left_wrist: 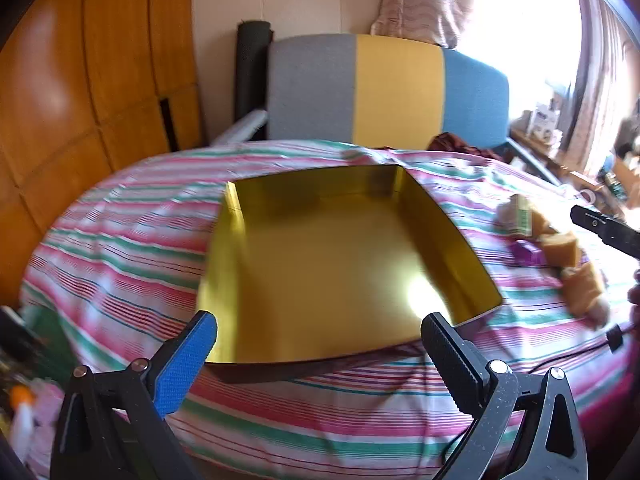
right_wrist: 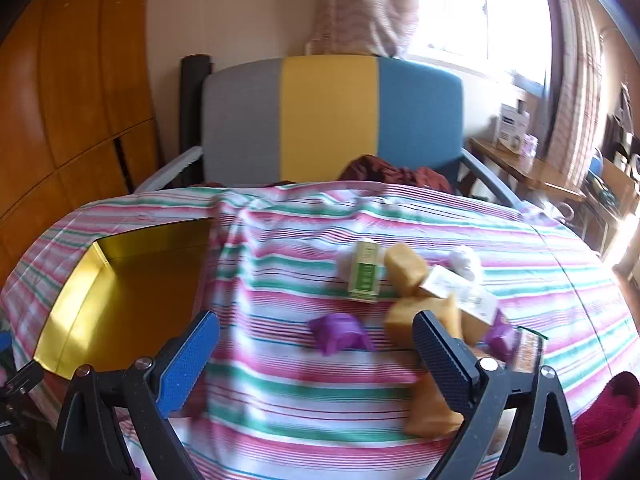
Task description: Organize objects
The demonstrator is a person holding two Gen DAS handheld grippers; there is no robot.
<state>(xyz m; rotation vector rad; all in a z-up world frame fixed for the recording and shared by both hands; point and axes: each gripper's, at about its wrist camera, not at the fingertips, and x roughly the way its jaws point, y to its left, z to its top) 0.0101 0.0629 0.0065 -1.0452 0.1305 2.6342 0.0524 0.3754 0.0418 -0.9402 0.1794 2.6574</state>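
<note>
An empty gold box (left_wrist: 332, 264) lies open on the striped cloth, right ahead of my left gripper (left_wrist: 320, 328), which stands open just over the box's near edge with nothing between its fingers. The box (right_wrist: 120, 292) also shows at the left of the right wrist view. A loose pile sits to the right: a green and white carton (right_wrist: 364, 272), tan blocks (right_wrist: 404, 268), a purple packet (right_wrist: 340, 332) and a white label card (right_wrist: 460, 292). My right gripper (right_wrist: 316, 332) is open above the cloth, with the purple packet lying between and beyond its fingers, untouched.
The striped cloth (left_wrist: 120, 240) covers a rounded table. A grey, yellow and blue chair (right_wrist: 328, 120) stands behind it with dark red fabric (right_wrist: 392, 172) on its seat. A wooden wardrobe (left_wrist: 80, 100) fills the left. A cluttered side table (right_wrist: 520, 160) is at the right.
</note>
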